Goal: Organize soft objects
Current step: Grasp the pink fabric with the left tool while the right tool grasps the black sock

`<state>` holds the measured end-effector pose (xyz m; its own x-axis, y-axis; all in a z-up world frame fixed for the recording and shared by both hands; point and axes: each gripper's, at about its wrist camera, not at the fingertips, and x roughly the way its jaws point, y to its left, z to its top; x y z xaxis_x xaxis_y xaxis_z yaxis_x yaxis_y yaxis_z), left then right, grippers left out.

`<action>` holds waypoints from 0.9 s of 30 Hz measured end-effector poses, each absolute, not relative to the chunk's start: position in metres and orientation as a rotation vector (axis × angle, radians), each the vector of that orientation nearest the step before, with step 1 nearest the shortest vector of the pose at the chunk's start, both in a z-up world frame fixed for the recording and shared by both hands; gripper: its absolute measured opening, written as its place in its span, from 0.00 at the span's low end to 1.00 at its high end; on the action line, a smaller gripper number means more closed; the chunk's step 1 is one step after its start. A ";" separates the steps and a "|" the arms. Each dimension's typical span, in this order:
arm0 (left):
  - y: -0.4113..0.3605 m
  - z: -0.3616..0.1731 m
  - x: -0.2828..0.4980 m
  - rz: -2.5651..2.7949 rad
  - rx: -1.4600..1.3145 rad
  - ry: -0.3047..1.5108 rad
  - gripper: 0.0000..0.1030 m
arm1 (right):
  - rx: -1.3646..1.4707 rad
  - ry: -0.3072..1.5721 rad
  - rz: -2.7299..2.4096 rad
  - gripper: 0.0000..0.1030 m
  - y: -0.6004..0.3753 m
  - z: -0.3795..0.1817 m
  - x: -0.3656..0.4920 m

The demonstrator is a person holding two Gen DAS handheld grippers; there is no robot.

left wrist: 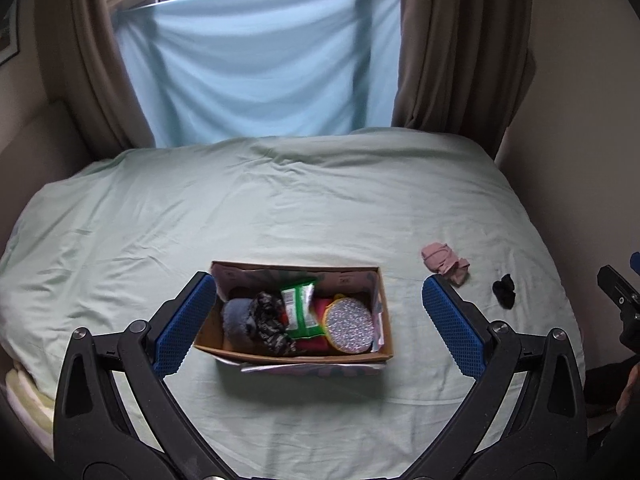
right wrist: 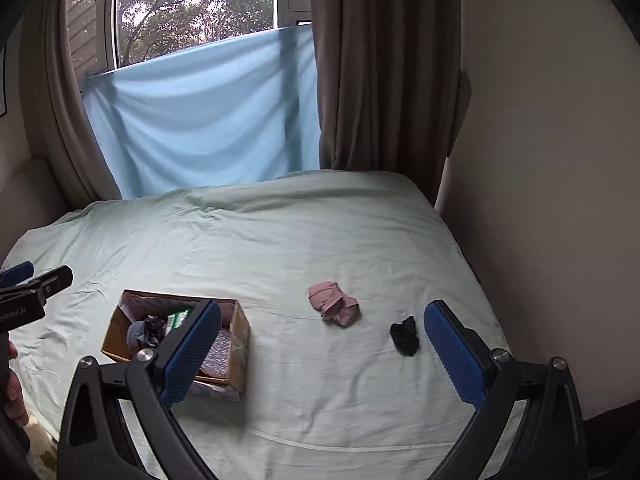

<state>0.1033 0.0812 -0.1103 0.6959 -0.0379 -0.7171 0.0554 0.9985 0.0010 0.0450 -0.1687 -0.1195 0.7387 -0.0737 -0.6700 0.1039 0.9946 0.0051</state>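
An open cardboard box point(left wrist: 386, 320) sits on the pale green bed point(left wrist: 280, 200). It holds a grey-blue soft item point(left wrist: 236, 316), a dark patterned sock point(left wrist: 272, 320), a green packet point(left wrist: 298, 308) and a round glittery item point(left wrist: 348, 324). My left gripper point(left wrist: 319, 284) hovers open over the box with nothing between its fingers. Right of the box lie a crumpled pink cloth point(right wrist: 334, 306) and a small black sock point(right wrist: 405, 336). My right gripper point(right wrist: 323, 308) is open and empty above the bed, with the pink cloth and black sock between its fingers in view.
A light blue sheet point(left wrist: 260, 72) hangs across the window, with brown curtains point(left wrist: 452, 48) either side. A wall point(right wrist: 540, 160) borders the bed's right edge. The bed surface stretches wide beyond the box. Part of a hand point(right wrist: 14, 396) shows at the left edge.
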 end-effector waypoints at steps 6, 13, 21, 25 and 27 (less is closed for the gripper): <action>0.008 -0.129 0.130 -0.118 0.020 0.861 1.00 | 0.048 0.779 -0.090 0.98 -0.224 -0.140 0.055; -0.075 -0.176 0.178 -0.173 -0.018 0.952 1.00 | 0.050 0.848 -0.060 0.98 -0.282 -0.175 0.084; -0.146 -0.258 0.249 -0.135 -0.045 1.094 1.00 | 0.076 1.010 -0.012 0.98 -0.334 -0.262 0.135; -0.171 -0.308 0.285 -0.138 -0.063 1.179 1.00 | 0.073 1.034 -0.026 0.97 -0.355 -0.309 0.156; -0.180 -0.332 0.301 -0.130 -0.073 1.211 1.00 | 0.083 1.045 -0.030 0.97 -0.362 -0.328 0.165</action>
